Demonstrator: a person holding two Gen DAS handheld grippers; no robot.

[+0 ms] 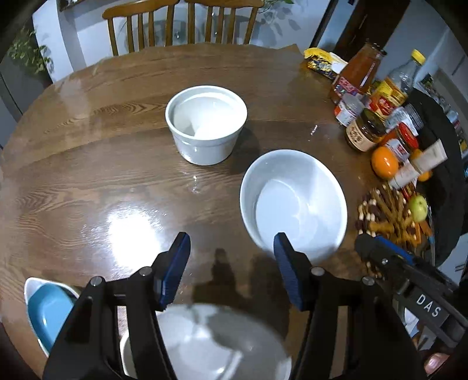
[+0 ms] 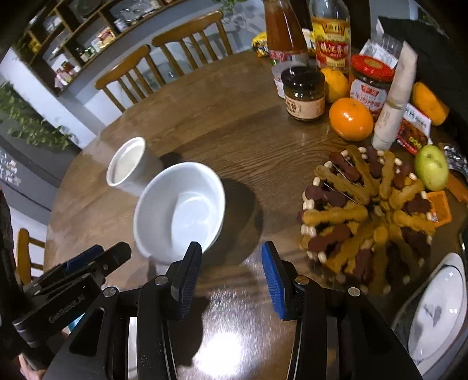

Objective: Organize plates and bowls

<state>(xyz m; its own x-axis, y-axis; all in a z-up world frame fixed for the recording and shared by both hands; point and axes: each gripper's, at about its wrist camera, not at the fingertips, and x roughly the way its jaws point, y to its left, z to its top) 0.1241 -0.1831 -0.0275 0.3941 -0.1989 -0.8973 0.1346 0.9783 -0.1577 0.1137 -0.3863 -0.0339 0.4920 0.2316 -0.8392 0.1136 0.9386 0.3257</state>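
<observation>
Round dark-brown wooden desk point(image 1: 87, 163) seen from both wrist cameras. Left gripper point(image 1: 231, 271), black with blue finger pads, hovers low over the near part of the desk with its fingers spread apart and nothing between them; its right fingertip overlaps the near rim of the wide white ceramic bowl point(image 1: 292, 201), though actual contact cannot be told. Right gripper point(image 2: 232, 274), of the same build, is likewise spread apart and empty above bare desk, with its left fingertip just beside the near rim of the wide bowl point(image 2: 181, 210).

The wide bowl stands upright right of centre. The tall straight-sided white ceramic cup-bowl point(image 1: 206, 124) stands upright beyond it, near but apart, toward the two wooden slat-back chairs point(image 1: 181, 26). Below the left gripper, at the near edge, lies a shallow white dish point(image 1: 204, 345), partly hidden by the gripper body. At the near left edge a teal-blue dish nested in a white one point(image 1: 46, 312) shows in part. In the right wrist view a white plate with a dark rim line point(image 2: 438, 312) lies at the far right edge.

Along the right side of the desk: a radial pile of brown and yellow stick-shaped snacks point(image 2: 365, 216), an orange point(image 2: 351, 118), a green apple point(image 2: 431, 166), a dark-lidded glass jar point(image 2: 304, 93), and an amber sauce bottle point(image 1: 358, 73)
</observation>
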